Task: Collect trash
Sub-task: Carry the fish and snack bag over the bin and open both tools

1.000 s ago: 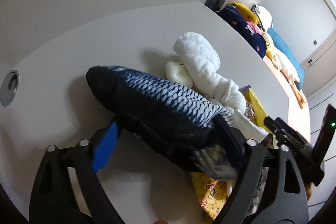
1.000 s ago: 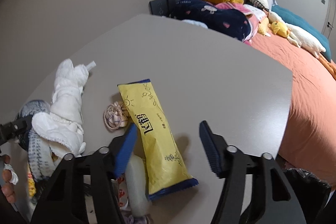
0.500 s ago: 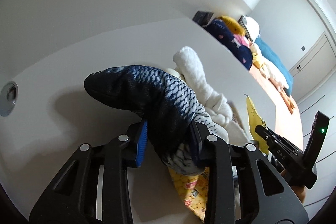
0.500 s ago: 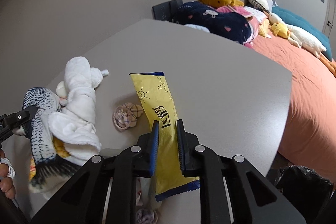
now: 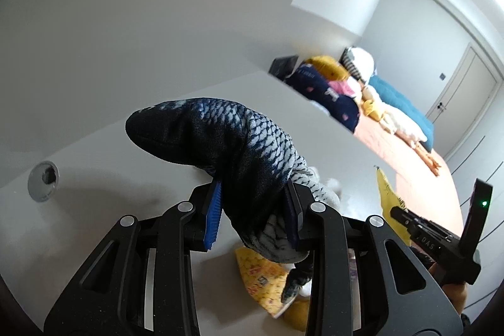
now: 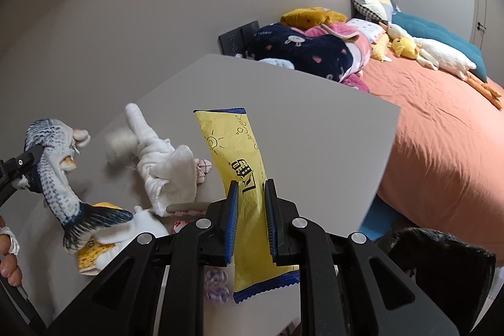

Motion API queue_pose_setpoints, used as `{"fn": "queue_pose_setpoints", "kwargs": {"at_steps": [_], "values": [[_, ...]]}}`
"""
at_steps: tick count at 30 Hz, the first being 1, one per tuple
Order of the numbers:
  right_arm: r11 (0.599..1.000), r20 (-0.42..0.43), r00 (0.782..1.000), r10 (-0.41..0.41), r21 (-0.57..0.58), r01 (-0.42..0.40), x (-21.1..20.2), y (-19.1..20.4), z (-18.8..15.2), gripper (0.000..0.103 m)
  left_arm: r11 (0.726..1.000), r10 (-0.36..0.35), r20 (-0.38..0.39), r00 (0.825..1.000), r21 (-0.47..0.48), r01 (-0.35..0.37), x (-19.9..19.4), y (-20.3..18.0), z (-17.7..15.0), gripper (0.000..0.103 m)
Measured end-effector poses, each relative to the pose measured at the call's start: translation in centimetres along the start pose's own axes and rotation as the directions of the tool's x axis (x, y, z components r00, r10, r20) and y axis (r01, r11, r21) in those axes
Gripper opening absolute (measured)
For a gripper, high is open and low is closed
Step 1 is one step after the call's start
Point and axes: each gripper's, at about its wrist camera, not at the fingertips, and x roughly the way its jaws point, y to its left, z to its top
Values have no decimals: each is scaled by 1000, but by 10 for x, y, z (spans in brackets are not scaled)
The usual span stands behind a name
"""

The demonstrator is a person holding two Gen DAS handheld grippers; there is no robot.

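Yellow plastic snack wrapper (image 6: pixel 239 178) is clamped across its middle by the right gripper (image 6: pixel 251 219), both pads pressed flat on the film, its top end standing up and its bottom end hanging clear above the grey table (image 6: pixel 315 122). Left gripper (image 5: pixel 252 216) is closed on a plush fish toy (image 5: pixel 220 140), soft body bulging between the pads, tail drooping. Risks, as judged: the wrapper film is thin and slick, so a quick swing could let it slide through the pads; the fish is pinched near one end and sags, so it may swing and drag the white cloth (image 6: pixel 163 166) or the second yellow packet (image 6: pixel 94 251) beneath its tail. Fish looks like a toy, not trash, so binning it would be a sorting error. Right wrist view shows what the left does not: the whole fish with its tail, the small checked fabric ball (image 6: pixel 201 169), a purple bit of fabric (image 6: pixel 215 285) under the gripper, and a black bag (image 6: pixel 441 251) low beside the bed (image 6: pixel 441 131), probably the trash bag. Left wrist view alone shows a round cable grommet (image 5: pixel 42 181) in the table and a door (image 5: pixel 463 84) beyond the bed.
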Motion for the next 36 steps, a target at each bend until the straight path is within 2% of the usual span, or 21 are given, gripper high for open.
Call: {"fn": "queue_pose_setpoints", "kwargs": {"at_steps": [4,11,22,36], "values": [[1000,24,1000,-3,15,3,-16,-6,-2,18,1000,-26,32,999,10,26,-22,-8,-2,32],[999,59,998,-12,35,10,-46,-18,-14,18,998,-56,39,998,44,54,-41,-30,-16,32],[996,103,993,-51,75,44,-98,-46,-50,18,982,-120,12,993,148,117,-61,-86,-48,33],[985,135,985,-105,151,84,-139,-92,-89,18,951,-193,-50,980,237,200,-60,-155,-89,33]]}}
